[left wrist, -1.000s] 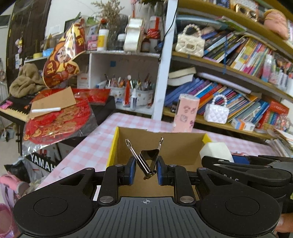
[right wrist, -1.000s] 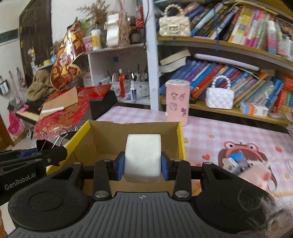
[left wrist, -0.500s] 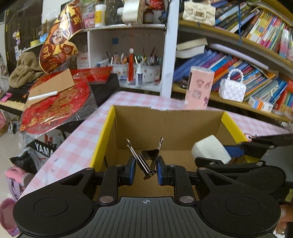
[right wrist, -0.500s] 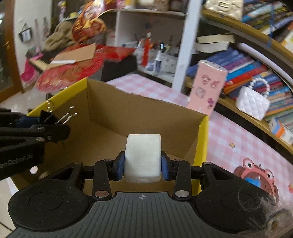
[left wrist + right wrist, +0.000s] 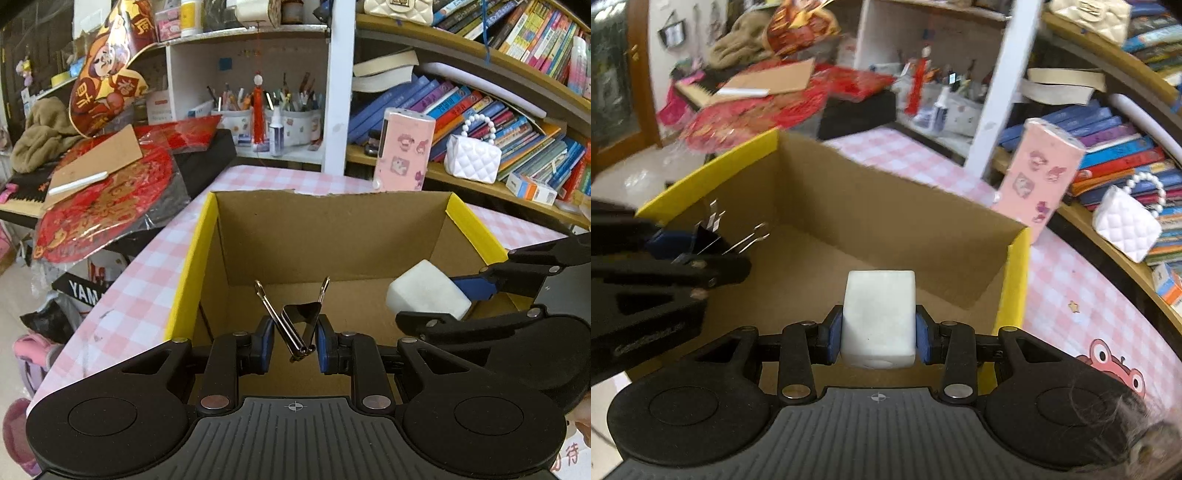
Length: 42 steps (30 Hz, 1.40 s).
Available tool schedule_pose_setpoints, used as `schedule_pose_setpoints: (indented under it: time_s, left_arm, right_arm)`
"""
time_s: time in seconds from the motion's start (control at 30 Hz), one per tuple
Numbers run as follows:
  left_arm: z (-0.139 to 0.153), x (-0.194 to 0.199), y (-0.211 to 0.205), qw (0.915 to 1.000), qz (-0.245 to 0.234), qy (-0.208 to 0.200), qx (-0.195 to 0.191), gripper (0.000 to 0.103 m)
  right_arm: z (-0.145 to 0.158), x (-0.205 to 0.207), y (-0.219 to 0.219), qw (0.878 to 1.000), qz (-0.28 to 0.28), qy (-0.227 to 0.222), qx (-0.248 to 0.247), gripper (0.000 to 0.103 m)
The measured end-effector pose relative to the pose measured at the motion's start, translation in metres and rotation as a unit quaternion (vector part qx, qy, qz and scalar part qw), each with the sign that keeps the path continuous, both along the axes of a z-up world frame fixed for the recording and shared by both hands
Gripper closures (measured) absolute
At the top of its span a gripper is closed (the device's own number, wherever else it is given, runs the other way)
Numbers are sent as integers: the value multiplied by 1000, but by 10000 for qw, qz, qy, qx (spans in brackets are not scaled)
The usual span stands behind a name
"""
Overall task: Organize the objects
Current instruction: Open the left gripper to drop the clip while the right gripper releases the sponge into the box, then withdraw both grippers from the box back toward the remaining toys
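Both of my grippers held over an open cardboard box (image 5: 332, 236) with yellow-edged side walls, which stands on a pink checked tabletop (image 5: 147, 280). My left gripper (image 5: 293, 341) has its blue pads closed to a narrow gap on a black binder clip (image 5: 299, 321); the clip's two wire handles splay upward and forward over the box interior. My right gripper (image 5: 879, 332) is closed on a white rectangular block (image 5: 878, 317), clamped by its two long sides, with the block projecting forward past the pads above the box floor. In the left wrist view the same block (image 5: 424, 290) appears at the right side of the box, inside its right wall, with the right gripper entering from that side. In the right wrist view the clip (image 5: 709, 236) sits near the box's left wall. Beyond the box, a pink case with cartoon stickers (image 5: 404, 149) stands upright on the tabletop before a bookshelf (image 5: 517, 122).
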<state>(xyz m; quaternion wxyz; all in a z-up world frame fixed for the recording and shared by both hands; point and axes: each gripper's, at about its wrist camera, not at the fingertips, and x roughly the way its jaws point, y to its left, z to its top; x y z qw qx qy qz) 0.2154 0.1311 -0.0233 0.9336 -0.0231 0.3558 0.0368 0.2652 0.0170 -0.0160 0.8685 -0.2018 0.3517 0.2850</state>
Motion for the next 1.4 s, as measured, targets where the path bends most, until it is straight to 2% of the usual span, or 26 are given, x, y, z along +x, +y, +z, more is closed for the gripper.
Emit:
schedule_pose_setpoints:
  time_s: [0.3,0.37,0.4,0.53,0.6,0.63,0.7,0.8,1.0,1.2,1.4]
  left_arm:
    - [-9,2,-2,9998,-137,143,-23,79]
    - [-9,2,-2,9997,-173,161,-44,76]
    - [-8,1,-1,9998,-146,160,-39,75]
    - [1,-7,5,9998,-147,-36,-163,71]
    - [8,-13,6,9997,-93,-189,-126,61]
    - [13,-18,7,9995,-43,-288,-95,52]
    - [21,-27,10,9987,-13,-473,-174,47]
    - [32,-42,14,9973,40,-671,-285,44]
    - [49,-79,15,9951,67,-965,-226,36]
    - [50,-121,20,9947,143,-998,-191,31]
    - [37,-155,25,9966,240,-756,-211,31]
  right_arm:
    - [-1,1,3,9999,-45,62,-140,67]
    - [0,1,3,9999,-66,77,-112,64]
    - [1,0,4,9999,-83,37,-100,59]
    - [9,-3,0,9997,-208,-127,21,49]
    - [16,-8,-3,9992,-313,-192,154,47]
    - [20,-11,-6,9988,-380,-243,212,47]
    - [27,-18,-9,9978,-482,-330,307,43]
    - [38,-34,-14,9954,-642,-522,489,39]
    - [54,-77,-18,9889,-923,-951,678,38]
    - [54,-119,-23,9828,-1291,-908,958,38]
    - [39,-162,-26,9805,-1534,-747,979,38]
